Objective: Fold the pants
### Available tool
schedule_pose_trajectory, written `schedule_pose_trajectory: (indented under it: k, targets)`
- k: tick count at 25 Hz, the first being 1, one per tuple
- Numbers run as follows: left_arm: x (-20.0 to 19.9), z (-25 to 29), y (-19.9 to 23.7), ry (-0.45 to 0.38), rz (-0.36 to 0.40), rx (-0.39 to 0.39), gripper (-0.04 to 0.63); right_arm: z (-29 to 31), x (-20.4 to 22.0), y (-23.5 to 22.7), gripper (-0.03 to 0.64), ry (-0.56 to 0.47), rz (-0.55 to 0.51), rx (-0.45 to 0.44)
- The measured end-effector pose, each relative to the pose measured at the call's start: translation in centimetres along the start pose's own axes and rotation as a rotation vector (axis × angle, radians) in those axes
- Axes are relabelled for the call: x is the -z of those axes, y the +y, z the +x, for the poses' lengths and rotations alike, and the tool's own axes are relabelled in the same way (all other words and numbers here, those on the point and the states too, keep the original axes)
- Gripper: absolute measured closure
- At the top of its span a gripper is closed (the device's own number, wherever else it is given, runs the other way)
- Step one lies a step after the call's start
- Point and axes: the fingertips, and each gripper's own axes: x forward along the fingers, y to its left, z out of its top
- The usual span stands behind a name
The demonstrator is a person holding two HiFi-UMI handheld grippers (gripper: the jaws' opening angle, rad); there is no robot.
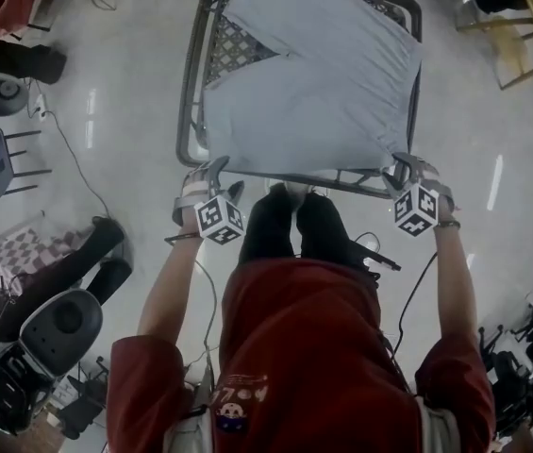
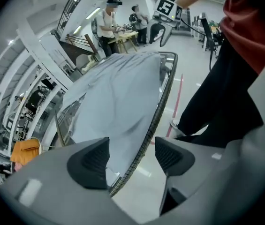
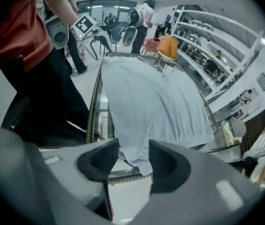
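- Pants (image 1: pixel 313 83): soft, light, limp cloth on table (image 1: pixel 189 111); likely best grabbed at near-edge corners.
- L gripper (image 2: pixel 132 156) & R gripper (image 3: pixel 133 161): jaws open, cloth btwn, not pinched.

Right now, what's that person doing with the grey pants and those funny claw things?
A person in a red top stands at a metal-framed table with a two-jaw gripper in each hand. Light grey pants lie on it. The left gripper and the right gripper are down at the near edge, one at each near corner of the pants. Both have their jaws open, with cloth between them but not pinched, so nothing is gripped at this moment.
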Motion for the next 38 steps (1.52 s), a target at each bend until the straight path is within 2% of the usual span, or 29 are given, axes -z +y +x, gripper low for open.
schedule_pose_trajectory:
  k: [6,12,15,17,22,24,26,30,31,32,35,38]
  targets:
    - [2.6,2.3,-0.2,0.085,0.090,0.061,0.284,3.1,2.8,1.1,0.425,0.121,-0.136,-0.074]
    - [3.2,3.1,0.2,0.107,0.126,0.099,0.353,4.9,5.1,0.7,0.425,0.198,-0.193,-0.110]
    - [3.4,3.6,-0.3,0.120,0.146,0.132,0.405,5.1,5.6,0.2,0.425,0.213,-0.202,-0.145]
    - [3.6,3.6,-0.4,0.118,0.150,0.137,0.410,5.1,5.5,0.5,0.426,0.219,-0.194,-0.184]
    - [4.0,3.3,-0.7,0.131,0.180,0.174,0.447,5.3,5.5,1.4,0.505,0.236,-0.176,-0.274]
    - [4.3,3.2,-0.9,0.131,0.191,0.178,0.489,5.4,5.5,1.9,0.545,0.237,-0.186,-0.269]
    - [4.2,3.0,-1.0,0.122,0.186,0.166,0.499,5.3,5.6,2.1,0.599,0.235,-0.189,-0.234]
    - [4.1,2.2,-1.0,0.114,0.184,0.147,0.512,4.9,6.1,2.7,0.607,0.240,-0.177,-0.181]
    - [4.0,1.9,-1.0,0.108,0.181,0.142,0.526,4.7,6.3,3.0,0.607,0.241,-0.168,-0.175]
    - [4.0,1.7,-1.0,0.101,0.173,0.136,0.569,4.4,6.4,3.3,0.607,0.241,-0.157,-0.173]
    - [4.3,1.2,-1.5,0.090,0.145,0.131,0.578,3.5,6.7,4.5,0.607,0.245,-0.141,-0.178]
    - [5.1,0.6,-2.8,0.092,0.135,0.157,0.578,2.6,6.6,6.5,0.607,0.247,-0.126,-0.204]
